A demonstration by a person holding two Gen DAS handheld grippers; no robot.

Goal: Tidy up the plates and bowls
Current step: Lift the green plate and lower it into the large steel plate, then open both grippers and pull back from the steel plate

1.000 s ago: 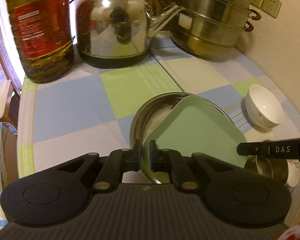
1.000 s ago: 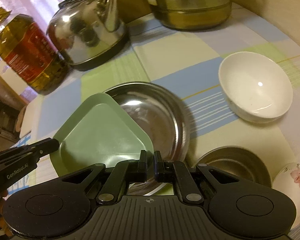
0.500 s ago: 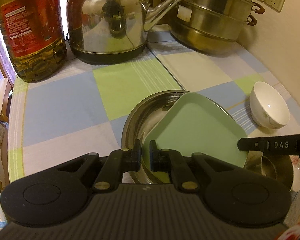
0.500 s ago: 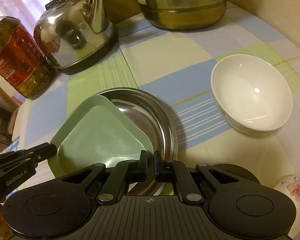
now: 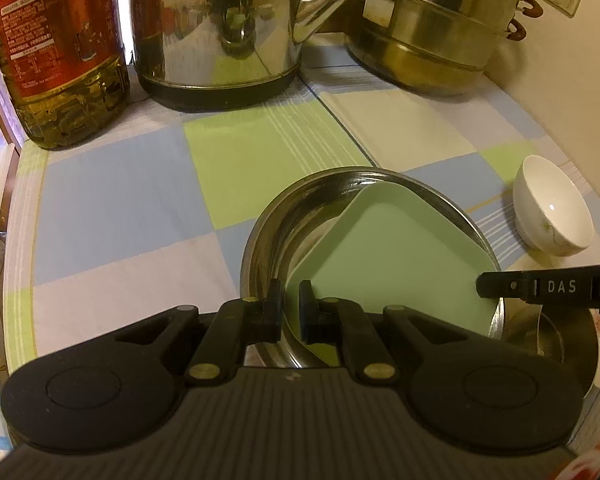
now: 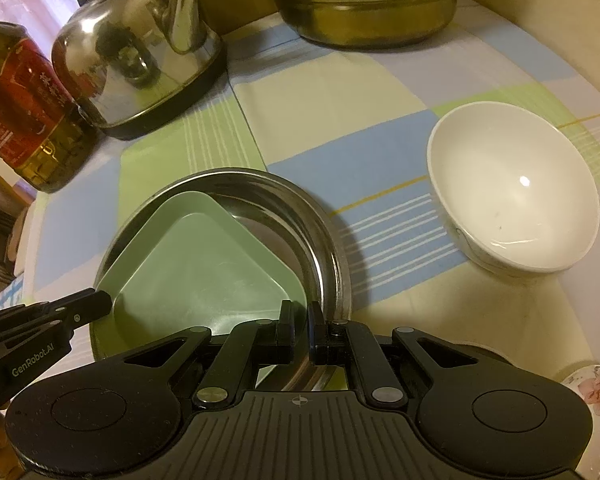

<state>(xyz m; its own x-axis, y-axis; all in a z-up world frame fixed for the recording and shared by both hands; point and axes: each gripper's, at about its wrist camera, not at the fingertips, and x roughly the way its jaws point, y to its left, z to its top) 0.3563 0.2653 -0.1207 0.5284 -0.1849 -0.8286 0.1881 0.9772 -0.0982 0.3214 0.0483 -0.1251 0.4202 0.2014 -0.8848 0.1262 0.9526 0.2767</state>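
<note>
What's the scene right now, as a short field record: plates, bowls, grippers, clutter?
green plate: inside the steel plate, held at opposite rims by both grippers
left gripper: shut on the green plate's rim
right gripper: shut on the green plate's rim
white bowl: upright on the cloth, apart from the steel plate
steel bowl: near edge, mostly hidden
floral dish: partly in view at the corner
clutter: kettle, oil bottle, steamer pot at the back

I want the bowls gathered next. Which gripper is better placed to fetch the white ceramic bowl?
Right, probably. The white ceramic bowl sits upright close beside the right gripper, while the left gripper is across the round steel plate, farther off.
</note>
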